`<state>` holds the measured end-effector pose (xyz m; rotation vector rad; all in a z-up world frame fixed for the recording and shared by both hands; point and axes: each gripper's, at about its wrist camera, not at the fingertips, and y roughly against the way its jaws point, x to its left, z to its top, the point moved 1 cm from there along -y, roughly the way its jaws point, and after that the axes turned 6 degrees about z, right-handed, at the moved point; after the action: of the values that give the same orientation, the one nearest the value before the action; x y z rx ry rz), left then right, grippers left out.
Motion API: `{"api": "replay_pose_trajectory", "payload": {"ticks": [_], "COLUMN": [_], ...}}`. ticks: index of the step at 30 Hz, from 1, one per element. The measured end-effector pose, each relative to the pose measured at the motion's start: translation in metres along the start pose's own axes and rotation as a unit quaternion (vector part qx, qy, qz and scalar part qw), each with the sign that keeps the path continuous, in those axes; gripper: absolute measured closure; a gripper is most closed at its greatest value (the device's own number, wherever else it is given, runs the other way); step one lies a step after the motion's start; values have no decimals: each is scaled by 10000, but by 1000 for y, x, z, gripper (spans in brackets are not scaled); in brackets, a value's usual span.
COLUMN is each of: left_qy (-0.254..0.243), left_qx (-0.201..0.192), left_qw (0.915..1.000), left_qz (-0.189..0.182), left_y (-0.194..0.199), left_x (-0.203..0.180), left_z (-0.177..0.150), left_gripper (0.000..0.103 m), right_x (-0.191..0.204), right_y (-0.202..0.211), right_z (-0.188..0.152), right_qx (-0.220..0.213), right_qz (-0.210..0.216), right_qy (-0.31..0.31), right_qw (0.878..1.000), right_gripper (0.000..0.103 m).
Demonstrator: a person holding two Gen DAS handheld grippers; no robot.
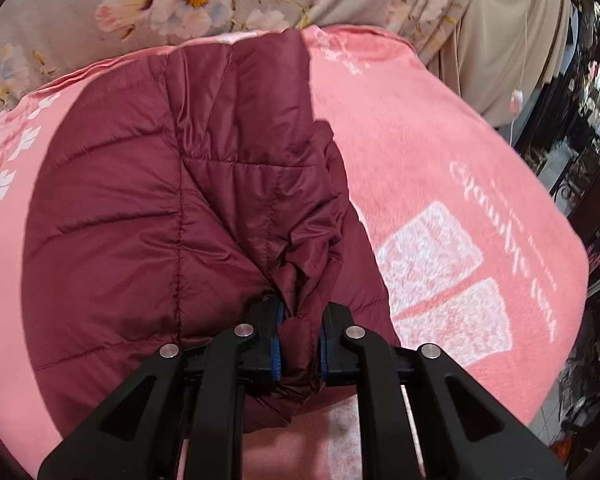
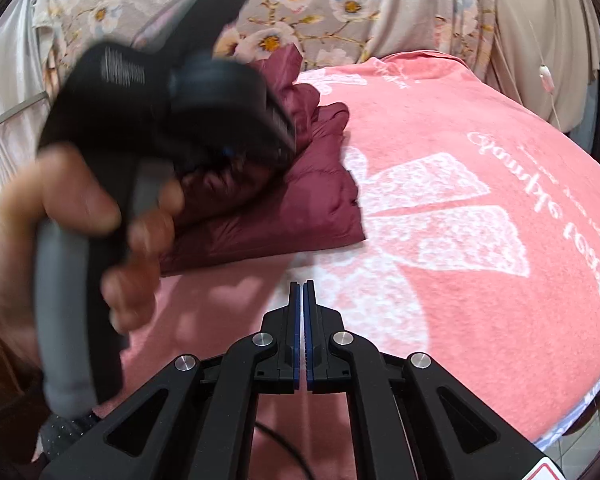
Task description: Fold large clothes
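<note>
Left gripper (image 1: 301, 334) clamped on a bunched fold of the maroon quilted jacket (image 1: 148, 208), likely to carry that edge across. Jacket lying toward the far left corner of the pink blanket (image 2: 480, 92). Right gripper (image 2: 303, 320) closed, empty, above bare blanket; wide room rightward.

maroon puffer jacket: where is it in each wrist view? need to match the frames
Left wrist: maroon jacket fills centre-left, a bunched part clamped in the left gripper.
Right wrist: jacket at left-centre, partly behind the hand holding the left gripper.
Shared landmark: white script lettering on the pink blanket.
</note>
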<state>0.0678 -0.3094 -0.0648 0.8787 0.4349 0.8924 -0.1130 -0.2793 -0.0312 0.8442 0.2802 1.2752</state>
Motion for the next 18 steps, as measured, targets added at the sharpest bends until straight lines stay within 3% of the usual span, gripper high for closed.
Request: {"api": "replay_pose_trajectory", "payload": {"ticks": [3, 5, 7, 8, 11, 14, 18], "left_qy": [-9, 74, 288, 415, 539, 776, 1391], "left_qx": [16, 16, -2, -125, -727, -1286, -1710], "left_qw": [10000, 9996, 9976, 9958, 9912, 9861, 9750], "left_qz": [-35, -264, -630, -808, -965, -710, 298], "left_y": [-4, 4, 19, 34, 84, 122, 145], "left_x": [-5, 0, 9, 16, 37, 67, 126], "left_z": [-4, -4, -1, 0, 3, 9, 15], "left_gripper": [85, 69, 53, 43, 29, 24, 24], "right_x": [-9, -11, -10, -10, 1, 12, 13], "right_y": [-1, 0, 3, 4, 10, 5, -25], "right_z": [15, 23, 34, 38, 52, 67, 86], "right_qx": [-97, -194, -368, -449, -761, -934, -790], "right_qz": [-3, 53, 134, 163, 344, 599, 945], "right_qy": [-15, -54, -20, 12, 161, 184, -191], "right_qw": [10000, 9998, 9992, 9989, 9964, 9937, 9922], "right_gripper": [95, 90, 67, 60, 47, 42, 41]}}
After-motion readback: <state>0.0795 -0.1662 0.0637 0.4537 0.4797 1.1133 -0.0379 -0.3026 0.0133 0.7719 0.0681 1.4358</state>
